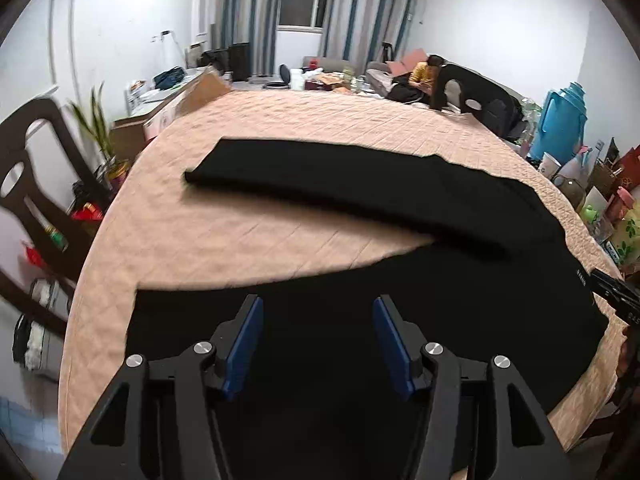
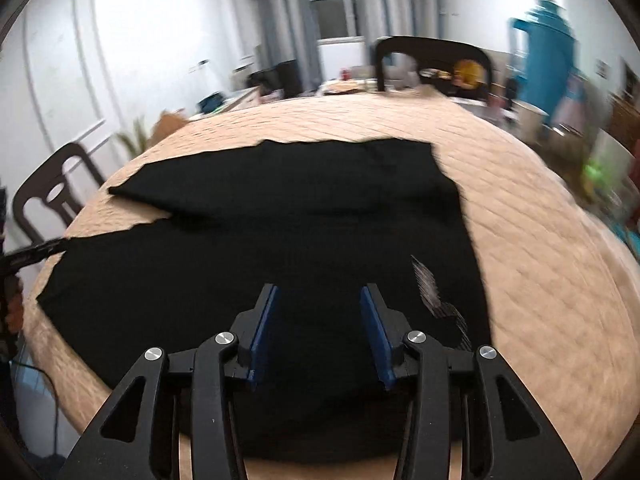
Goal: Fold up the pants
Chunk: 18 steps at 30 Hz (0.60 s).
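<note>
Black pants (image 1: 360,188) lie spread on a round table with a peach quilted cover (image 1: 240,236). One leg stretches across the far side, the other lies under my left gripper (image 1: 318,312), which is open and empty just above the cloth. In the right wrist view the pants (image 2: 280,216) cover the table (image 2: 540,260), waist end with a white label (image 2: 430,284) at the right. My right gripper (image 2: 320,300) is open and empty above the waist part. The right gripper's tip shows at the left view's right edge (image 1: 616,292).
Dark wooden chairs stand at the left (image 1: 36,184) and far side (image 2: 432,56) of the table. A blue thermos (image 1: 560,120) and several cups and boxes crowd the right side. A person sits on a sofa (image 1: 424,76) at the back.
</note>
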Each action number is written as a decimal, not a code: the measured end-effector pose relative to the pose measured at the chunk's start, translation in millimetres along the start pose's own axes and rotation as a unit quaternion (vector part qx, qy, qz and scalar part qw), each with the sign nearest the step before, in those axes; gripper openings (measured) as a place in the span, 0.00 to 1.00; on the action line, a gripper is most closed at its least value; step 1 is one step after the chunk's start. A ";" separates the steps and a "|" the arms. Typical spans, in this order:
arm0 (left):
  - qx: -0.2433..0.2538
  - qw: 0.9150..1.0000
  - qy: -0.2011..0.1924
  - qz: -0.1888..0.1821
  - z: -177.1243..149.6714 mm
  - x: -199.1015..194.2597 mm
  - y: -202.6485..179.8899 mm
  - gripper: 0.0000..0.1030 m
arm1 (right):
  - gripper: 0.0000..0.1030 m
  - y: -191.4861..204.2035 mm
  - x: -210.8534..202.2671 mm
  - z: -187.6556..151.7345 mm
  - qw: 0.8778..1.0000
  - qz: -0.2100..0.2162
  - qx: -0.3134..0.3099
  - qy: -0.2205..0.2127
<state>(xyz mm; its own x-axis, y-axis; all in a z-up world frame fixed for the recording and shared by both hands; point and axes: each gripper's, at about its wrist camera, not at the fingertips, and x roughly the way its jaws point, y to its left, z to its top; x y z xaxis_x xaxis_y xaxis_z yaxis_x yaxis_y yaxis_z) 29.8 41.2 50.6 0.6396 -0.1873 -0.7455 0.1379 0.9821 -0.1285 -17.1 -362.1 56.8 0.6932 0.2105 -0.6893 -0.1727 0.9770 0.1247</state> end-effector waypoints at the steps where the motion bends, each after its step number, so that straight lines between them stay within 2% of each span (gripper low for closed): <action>1: 0.001 1.000 0.001 0.003 8.7 4.2 -2.2 0.60 | 0.42 2.6 7.1 9.3 1.000 0.002 -0.008 0.004; 8: 0.051 0.999 0.015 0.010 75.8 55.7 -19.2 0.66 | 0.42 15.2 81.4 74.6 0.995 0.025 -0.081 0.061; 12: 0.039 0.999 0.027 0.018 107.9 96.0 -14.2 0.66 | 0.42 0.2 127.0 105.8 0.993 0.033 -0.071 0.091; 18: 0.051 0.998 0.043 0.020 139.5 144.3 -18.9 0.70 | 0.43 -28.7 187.9 139.7 0.991 0.010 -0.049 0.126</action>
<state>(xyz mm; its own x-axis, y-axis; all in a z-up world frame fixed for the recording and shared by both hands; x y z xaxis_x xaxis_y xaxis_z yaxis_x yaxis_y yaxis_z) 225.1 -7.3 36.7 0.5788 -0.1411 -0.8031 0.1918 0.9808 -0.0341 215.9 -346.1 23.4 0.4938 0.2032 -0.8455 -0.2603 0.9623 0.0792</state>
